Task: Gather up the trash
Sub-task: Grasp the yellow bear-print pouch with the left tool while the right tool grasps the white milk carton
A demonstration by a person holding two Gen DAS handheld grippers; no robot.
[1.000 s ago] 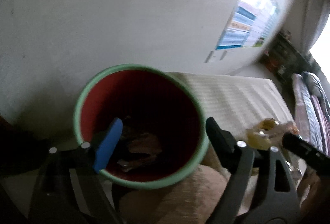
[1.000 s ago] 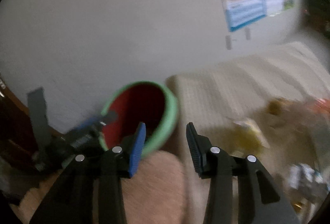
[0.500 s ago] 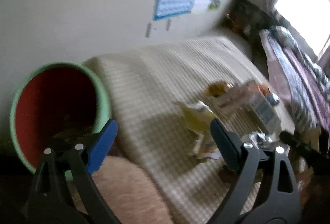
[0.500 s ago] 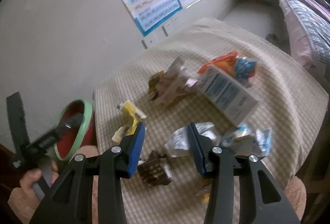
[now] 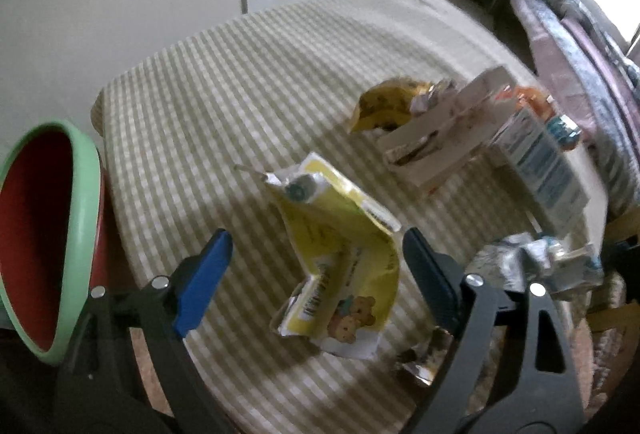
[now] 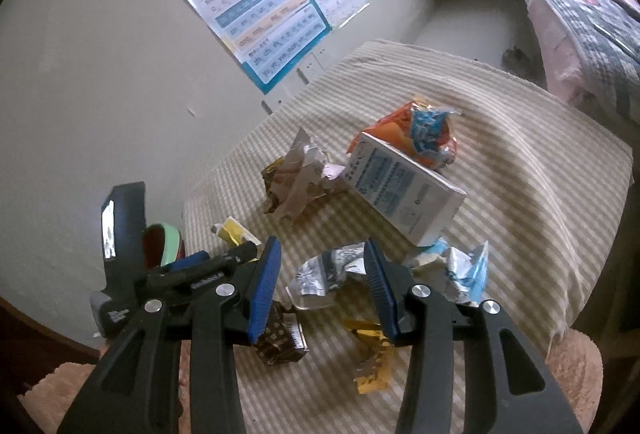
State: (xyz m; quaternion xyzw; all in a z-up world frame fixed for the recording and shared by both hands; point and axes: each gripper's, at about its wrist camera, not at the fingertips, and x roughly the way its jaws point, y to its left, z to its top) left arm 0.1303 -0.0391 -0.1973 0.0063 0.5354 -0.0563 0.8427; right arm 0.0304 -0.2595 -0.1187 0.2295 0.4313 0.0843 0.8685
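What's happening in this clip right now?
A person is clearing wrappers off a striped tablecloth into a green-rimmed bin. The left gripper hangs open over a yellow snack packet; the right gripper, also empty, is above a crumpled foil wrapper. Much trash remains.

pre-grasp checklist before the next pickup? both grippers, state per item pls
1. Left gripper empty with jaws apart, having just closed a little: ok.
2. Yellow wrapper lined up between the left jaws, untouched on the striped cloth: ok.
3. Right gripper empty, jaws partly open: ok.
4. Silver foil wrapper lies beyond the right jaws, ungripped: ok.
5. Bin in reach at the left of the left wrist view, mouth unobstructed: ok.
6. Clearance between the two grippers, which sit close in the right wrist view: cannot tell.
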